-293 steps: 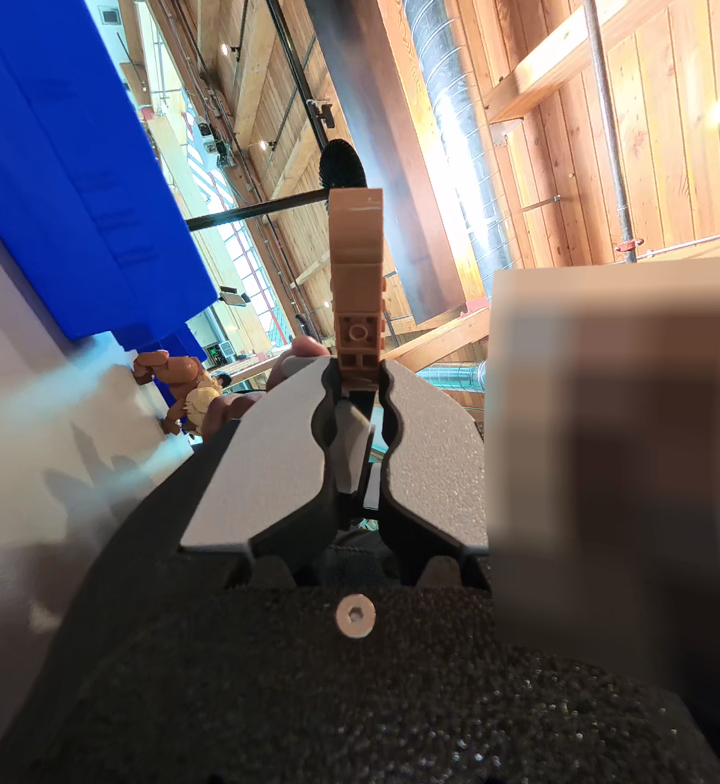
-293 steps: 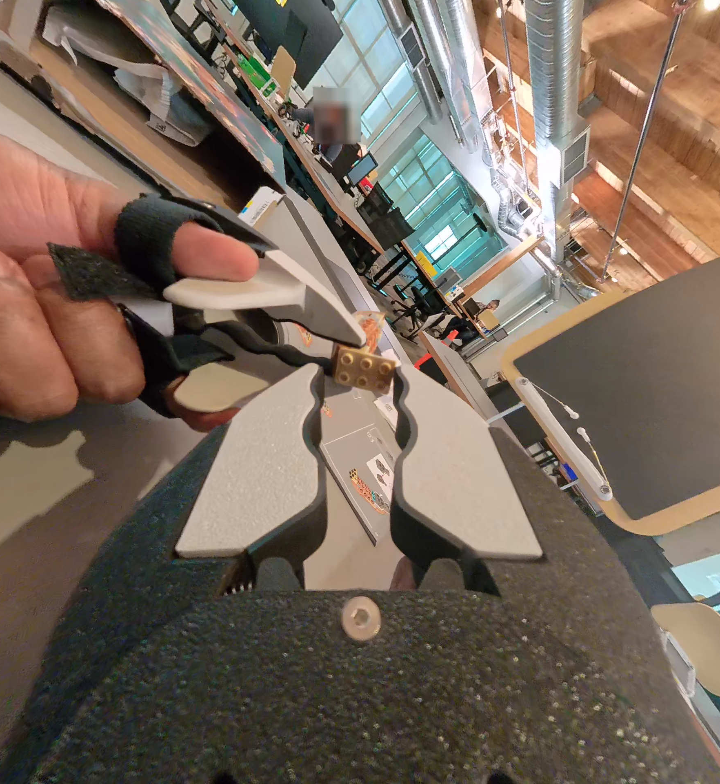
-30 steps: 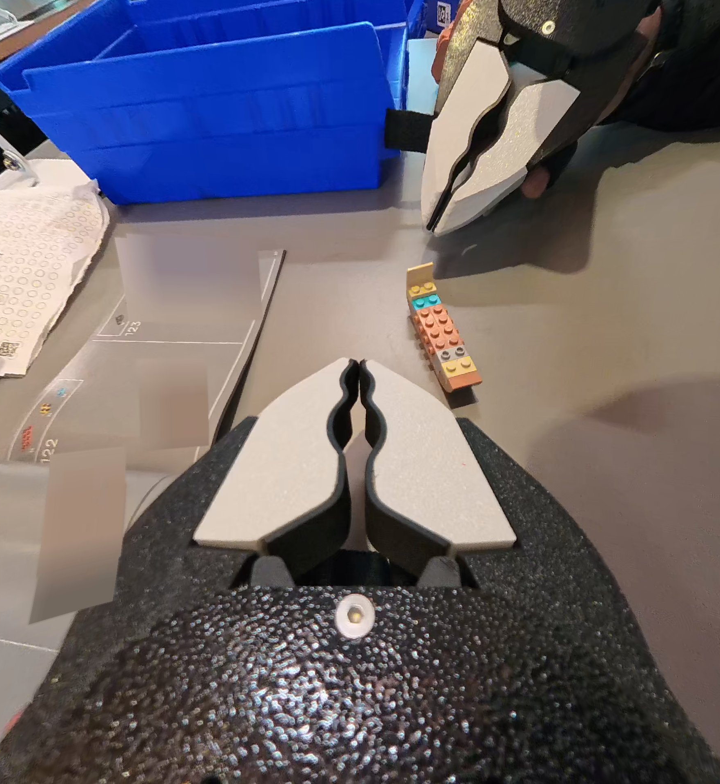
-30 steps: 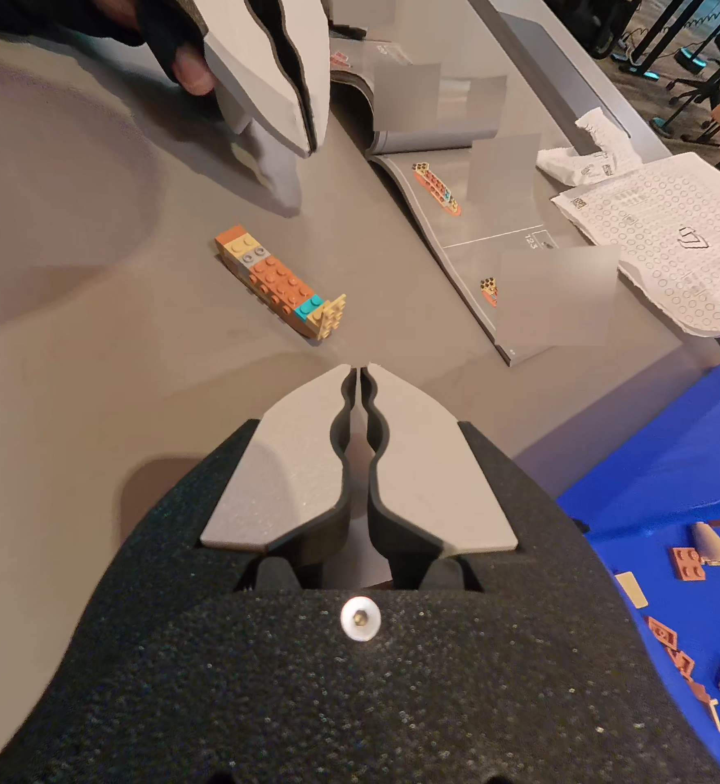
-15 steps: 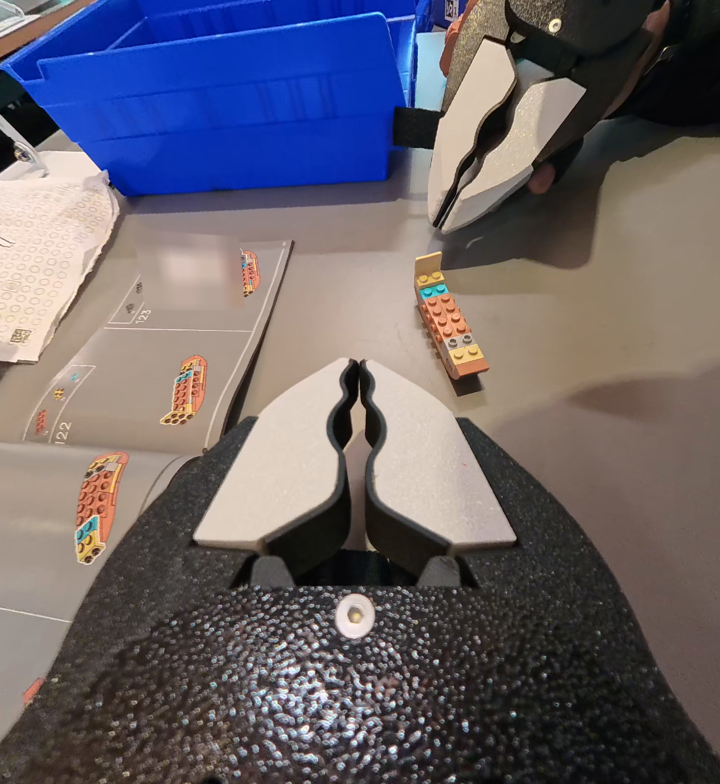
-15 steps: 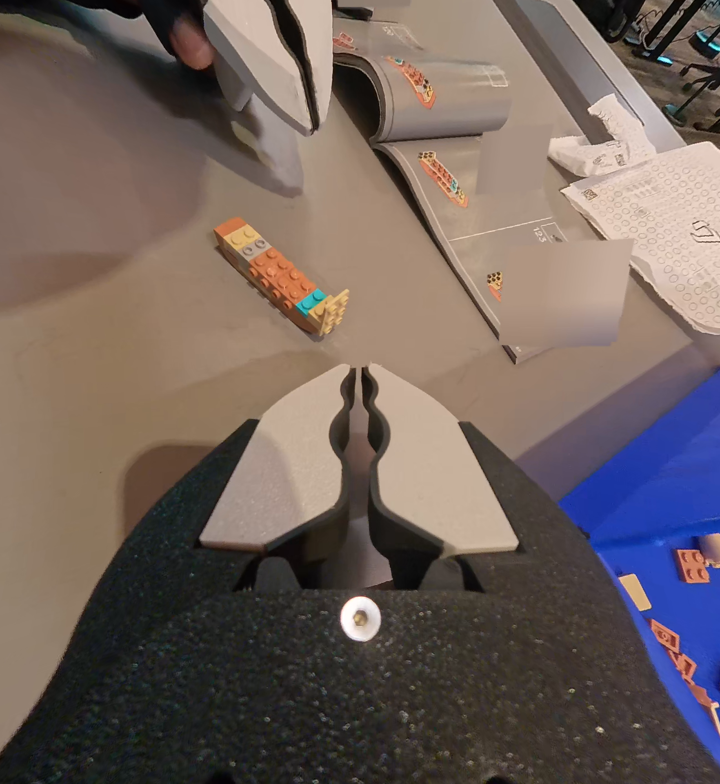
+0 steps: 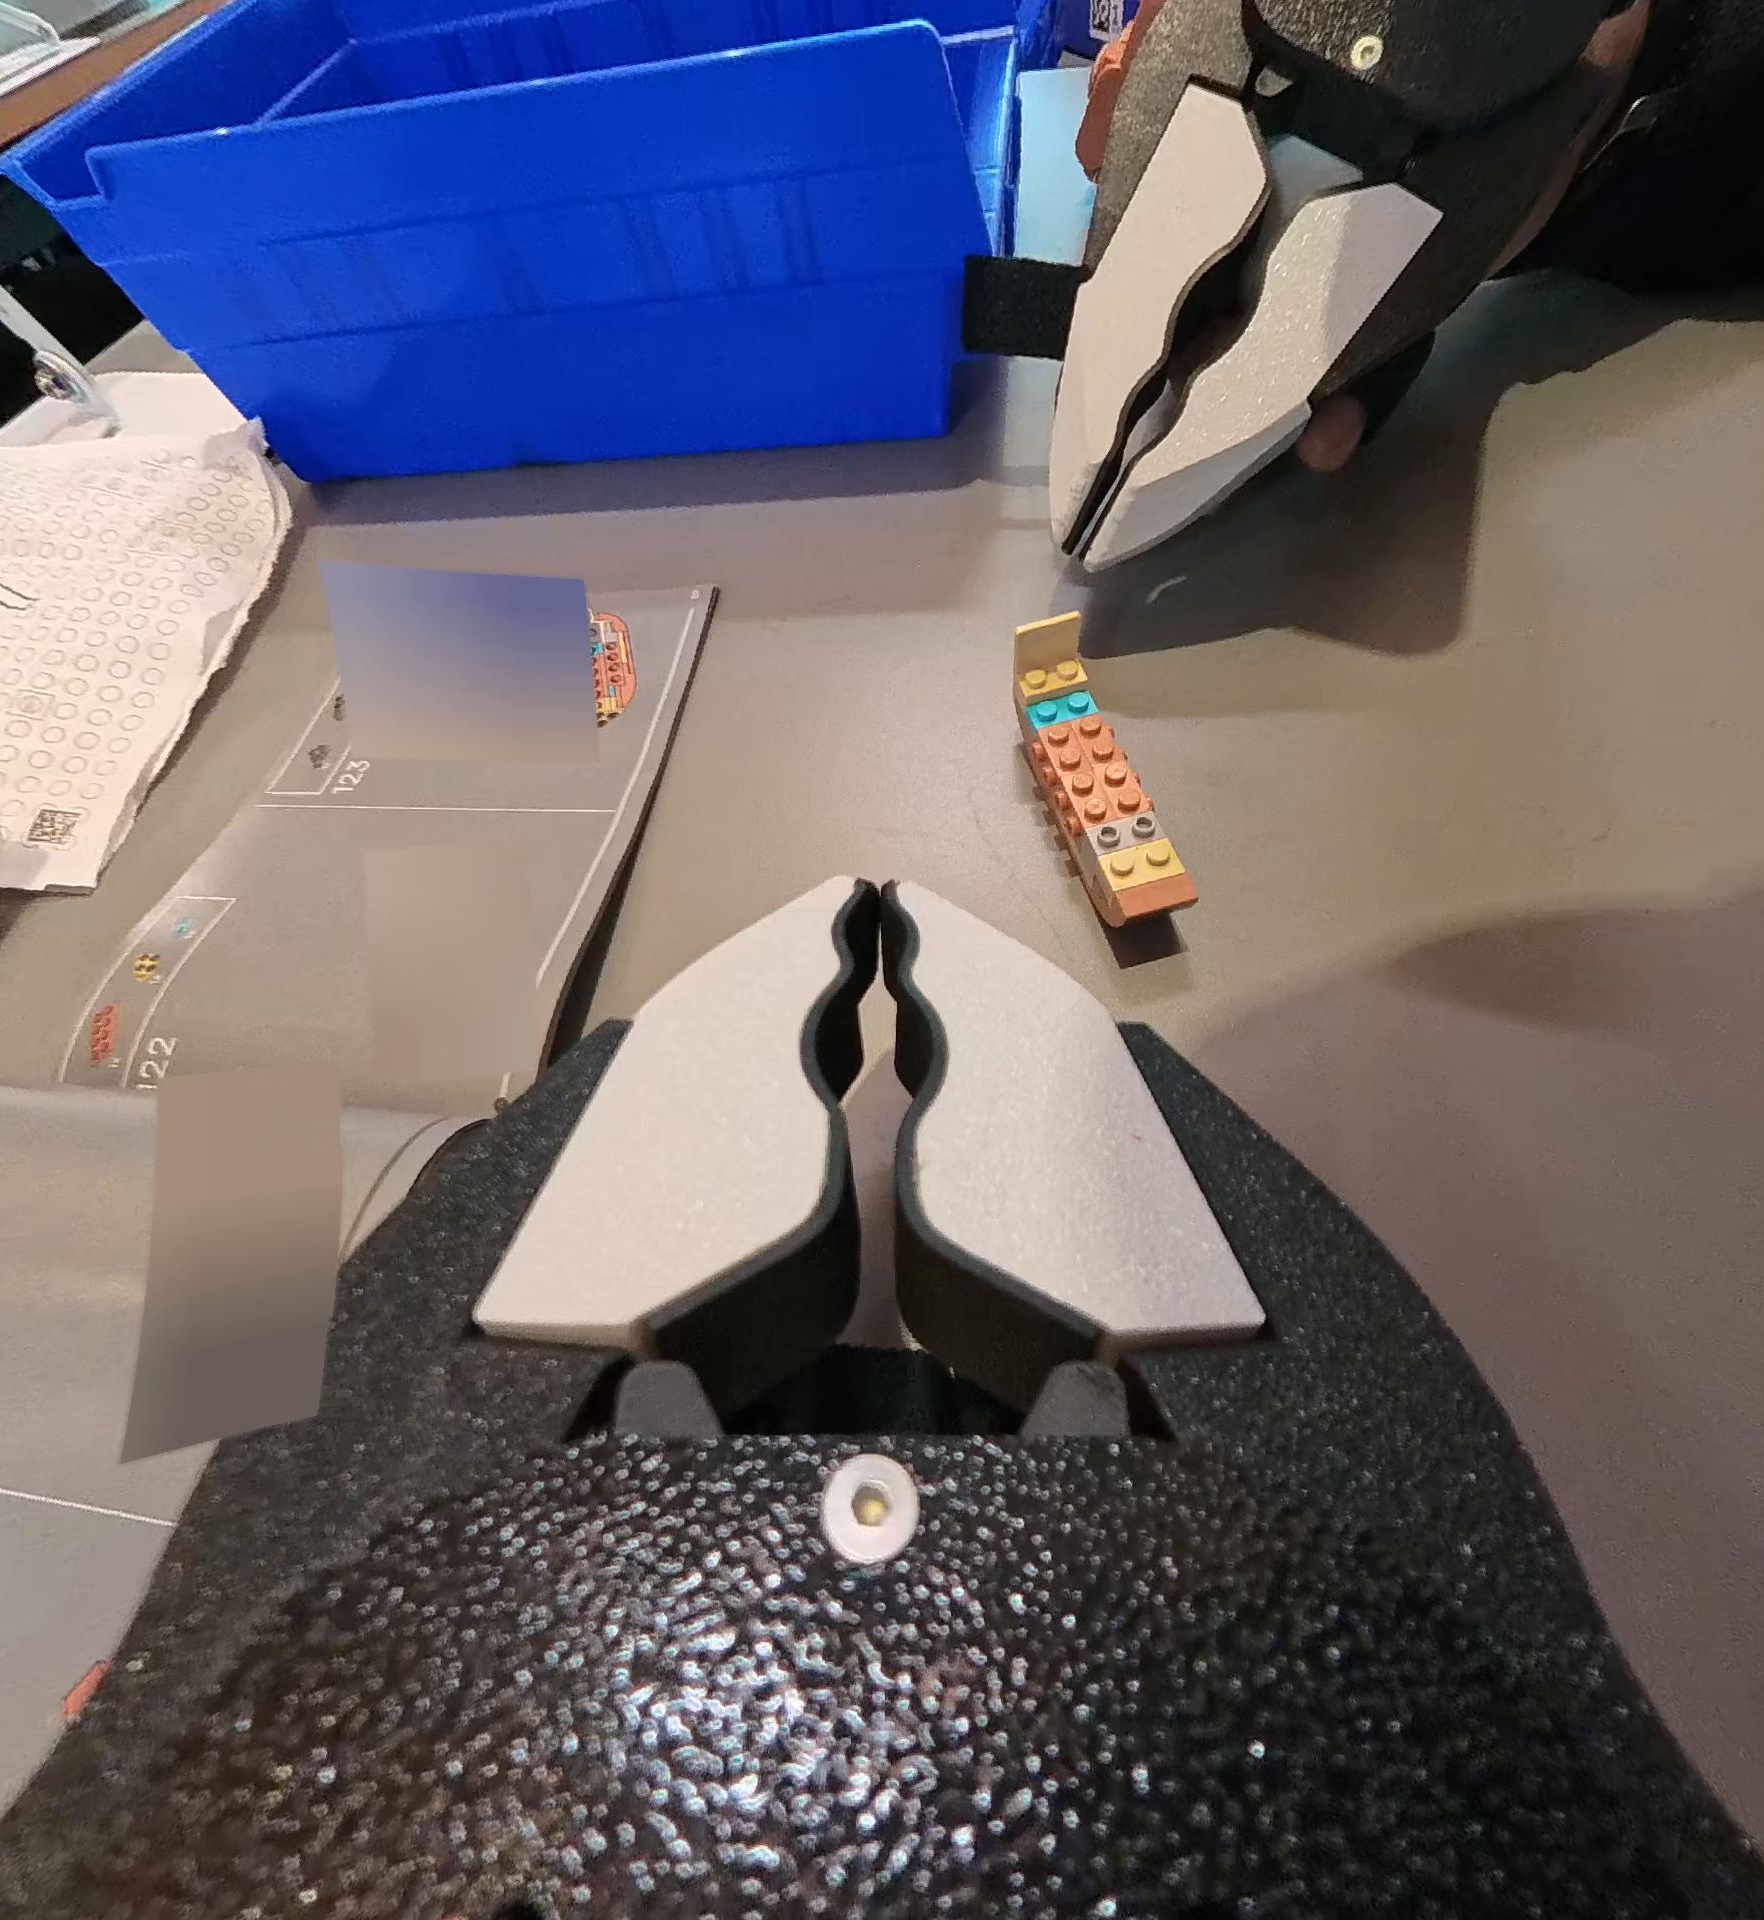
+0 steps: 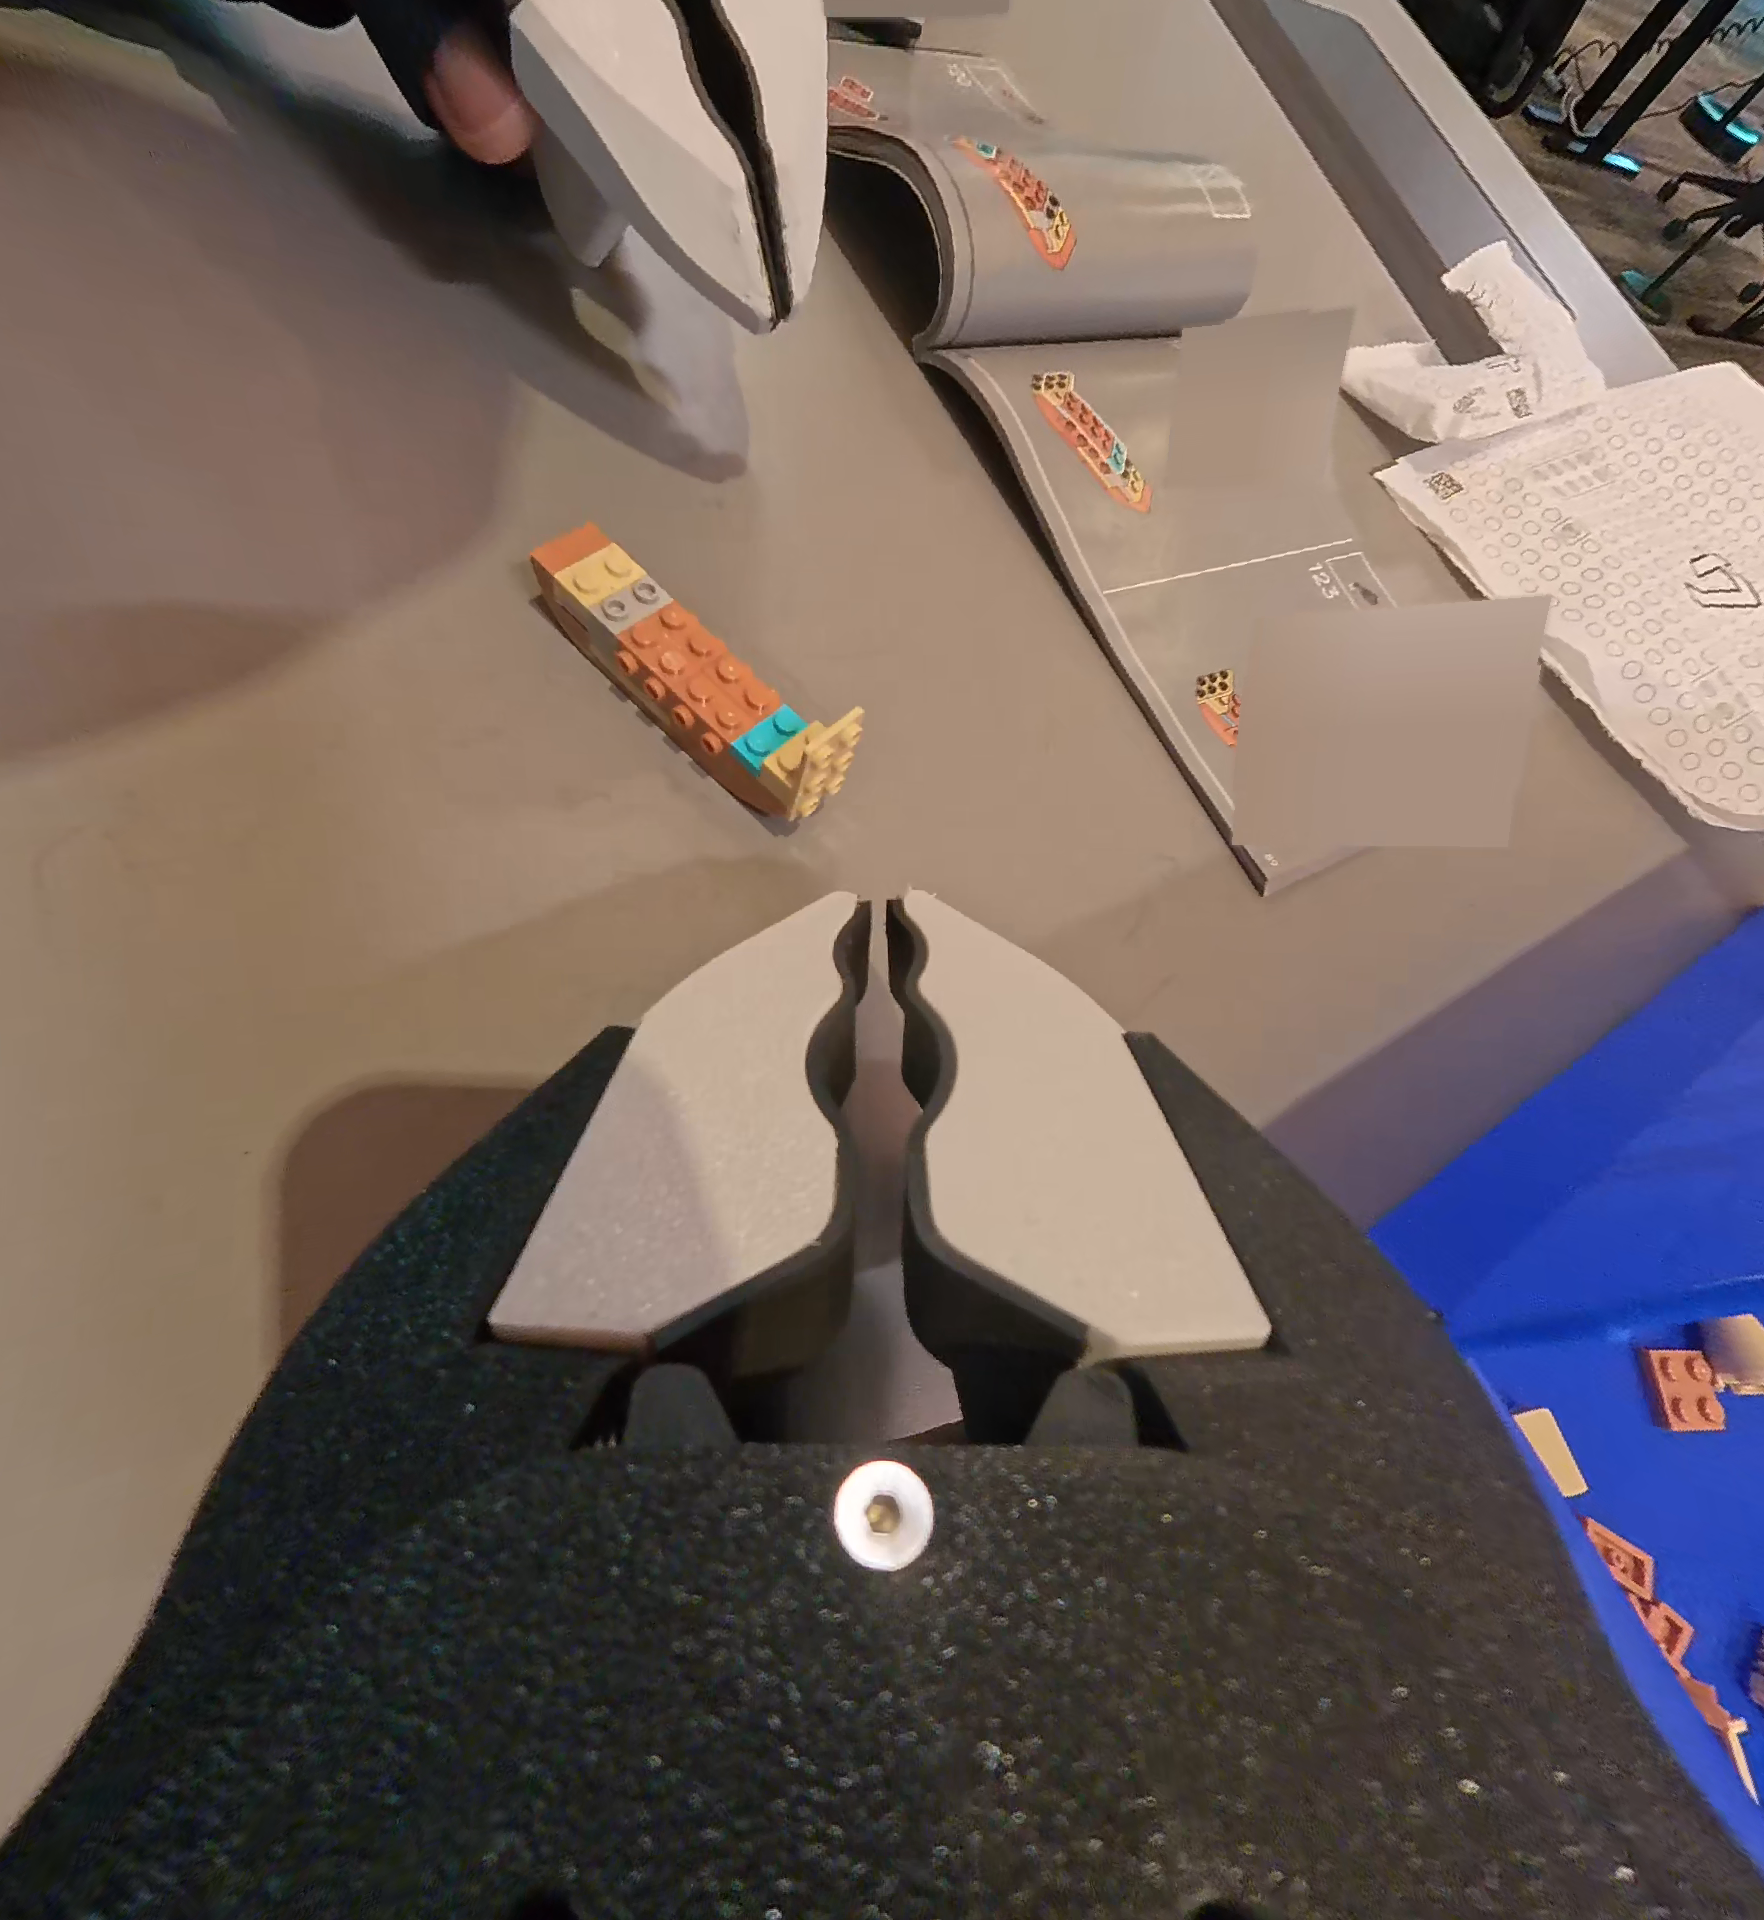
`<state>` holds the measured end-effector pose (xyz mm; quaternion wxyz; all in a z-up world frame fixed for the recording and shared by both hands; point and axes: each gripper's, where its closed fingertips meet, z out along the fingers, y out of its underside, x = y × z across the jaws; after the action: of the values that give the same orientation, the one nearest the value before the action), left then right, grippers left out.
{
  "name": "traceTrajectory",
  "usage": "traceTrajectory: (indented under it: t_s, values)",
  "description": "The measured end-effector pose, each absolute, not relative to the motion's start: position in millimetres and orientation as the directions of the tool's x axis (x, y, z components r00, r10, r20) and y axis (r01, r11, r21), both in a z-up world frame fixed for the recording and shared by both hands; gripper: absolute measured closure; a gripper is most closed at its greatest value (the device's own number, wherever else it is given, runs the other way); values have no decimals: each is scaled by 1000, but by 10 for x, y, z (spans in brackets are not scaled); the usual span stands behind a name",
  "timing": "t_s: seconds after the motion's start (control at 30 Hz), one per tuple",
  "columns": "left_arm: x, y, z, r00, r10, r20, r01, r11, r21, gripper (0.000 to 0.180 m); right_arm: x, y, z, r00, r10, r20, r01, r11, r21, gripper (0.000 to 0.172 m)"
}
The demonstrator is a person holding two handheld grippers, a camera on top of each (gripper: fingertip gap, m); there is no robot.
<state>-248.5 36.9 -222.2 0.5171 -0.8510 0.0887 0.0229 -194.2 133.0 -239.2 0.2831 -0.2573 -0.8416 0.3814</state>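
While both tools [image 7: 876, 891] [image 8: 879, 902] sit closed and empty, the brick model [image 7: 1096, 769] between them looks light, probably snap-apart; grip its long sides.

The left gripper [image 7: 878, 888], grey-fingered in a black textured housing, has its tips pressed together on nothing. The matching right gripper [image 8: 878, 902] is likewise closed and bare, a gloved hand [image 7: 1626, 156] gripping it.

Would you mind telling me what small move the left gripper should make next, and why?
Probably open the left gripper: its jaws are closed with nothing between them, and the brick model lies free on the table, just ahead and to the right of its tips. The right gripper, also closed and empty, sits beyond the model's far end.
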Motion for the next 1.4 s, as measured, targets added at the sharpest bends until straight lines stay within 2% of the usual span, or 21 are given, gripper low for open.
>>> traceTrajectory:
  t_s: [0.53, 0.87, 1.4]
  values:
    - [-2597, 353, -2274, 981, -94, -171, -195, -483, -854, 179, -1938, 1358, -2330, -684, 668, 295, 196, 557, -807, 169]
    - [-2759, 345, -2318, 963, -35, -267, -246, -515, -821, 179, -1842, 1589, -2161, -659, 746, 100, 267, 356, -896, 168]
    - [-2909, 346, -2353, 952, 18, -305, -246, -549, -799, 179, -1689, 1742, -2068, -652, 757, 24, 268, 261, -928, 167]
